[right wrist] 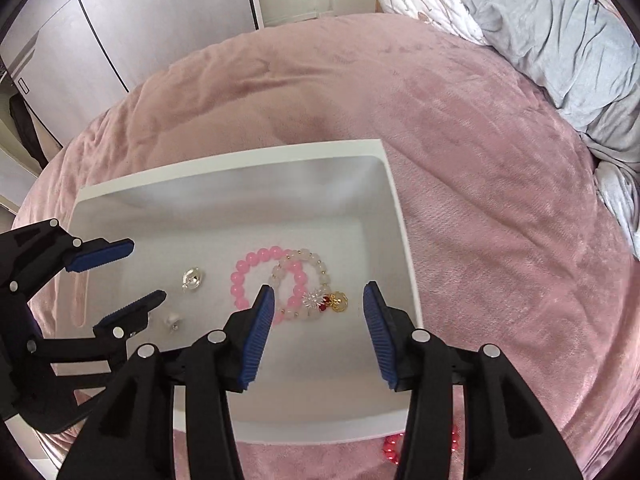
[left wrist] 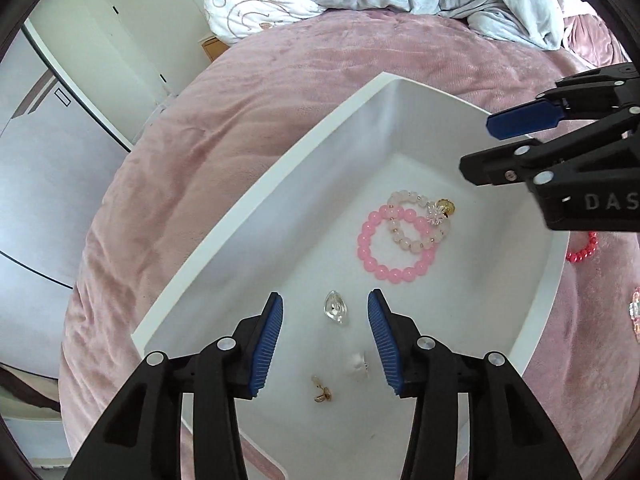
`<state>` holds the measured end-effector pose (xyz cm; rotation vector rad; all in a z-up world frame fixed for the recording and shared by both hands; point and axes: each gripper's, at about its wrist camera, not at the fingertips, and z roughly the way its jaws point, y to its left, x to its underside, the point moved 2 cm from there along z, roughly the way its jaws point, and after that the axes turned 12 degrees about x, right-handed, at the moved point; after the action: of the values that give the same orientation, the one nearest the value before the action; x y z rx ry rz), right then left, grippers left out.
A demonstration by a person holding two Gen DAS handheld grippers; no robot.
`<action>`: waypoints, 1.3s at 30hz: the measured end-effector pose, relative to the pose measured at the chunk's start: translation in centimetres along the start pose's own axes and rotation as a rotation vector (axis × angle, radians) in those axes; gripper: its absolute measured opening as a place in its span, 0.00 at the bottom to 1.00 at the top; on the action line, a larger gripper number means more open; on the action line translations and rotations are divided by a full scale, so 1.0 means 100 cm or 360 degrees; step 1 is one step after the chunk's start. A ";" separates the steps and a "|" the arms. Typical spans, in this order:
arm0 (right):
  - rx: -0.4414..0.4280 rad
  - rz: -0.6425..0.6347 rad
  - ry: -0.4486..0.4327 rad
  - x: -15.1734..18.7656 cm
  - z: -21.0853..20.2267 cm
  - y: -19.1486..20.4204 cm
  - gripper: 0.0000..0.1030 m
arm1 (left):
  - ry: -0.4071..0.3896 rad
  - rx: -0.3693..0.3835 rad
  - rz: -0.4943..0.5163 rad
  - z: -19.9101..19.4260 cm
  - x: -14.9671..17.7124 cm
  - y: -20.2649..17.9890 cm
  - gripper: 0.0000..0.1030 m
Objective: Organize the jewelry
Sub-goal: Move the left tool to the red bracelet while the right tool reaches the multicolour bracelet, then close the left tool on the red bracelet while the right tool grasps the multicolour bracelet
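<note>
Our left gripper (left wrist: 325, 312) hangs over the near end of the white tray (left wrist: 256, 184), its blue pads spread wide with nothing between them; our right gripper (right wrist: 319, 300) is just as wide apart and equally empty, poised over the tray's right half. Directly ahead of the left gripper, framed by its fingers, lies a clear crystal piece (left wrist: 336, 307) on the tray floor. Closer in, under those fingers, sit a small white earring (left wrist: 359, 365) and a pair of gold earrings (left wrist: 322, 390). Farther ahead and to the right, the pink bead bracelet (left wrist: 394, 246) lies flat with the pale bead bracelet (left wrist: 416, 222) overlapping its far side; the pale one carries a sparkly flower and a gold charm (right wrist: 339, 301), which from the right gripper sits just ahead between its fingers. Outside the tray, on the pink blanket (right wrist: 480, 160), a red bead bracelet (left wrist: 582, 250) lies close beneath the right gripper. Another pink piece (left wrist: 635, 314) shows at the edge of the left view, too cropped to identify.
</note>
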<state>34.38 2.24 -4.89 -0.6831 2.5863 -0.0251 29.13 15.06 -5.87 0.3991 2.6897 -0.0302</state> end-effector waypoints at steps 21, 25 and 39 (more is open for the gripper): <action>0.0027 0.0312 -0.0387 0.188 -0.169 -0.114 0.64 | -0.0706 -0.0119 0.0120 -0.135 -0.028 -0.105 0.80; 0.0105 0.0310 -0.0382 0.227 -0.160 -0.115 0.65 | -0.0832 -0.0070 0.0128 -0.148 -0.007 -0.132 0.89; 0.0255 0.0288 -0.0137 0.293 -0.085 -0.107 0.68 | -0.0817 0.0162 0.0391 -0.102 0.045 -0.205 0.89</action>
<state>13.03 -21.78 -8.55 -0.3827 2.5198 -0.1403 15.30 -2.55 0.75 0.6523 2.1266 -0.1732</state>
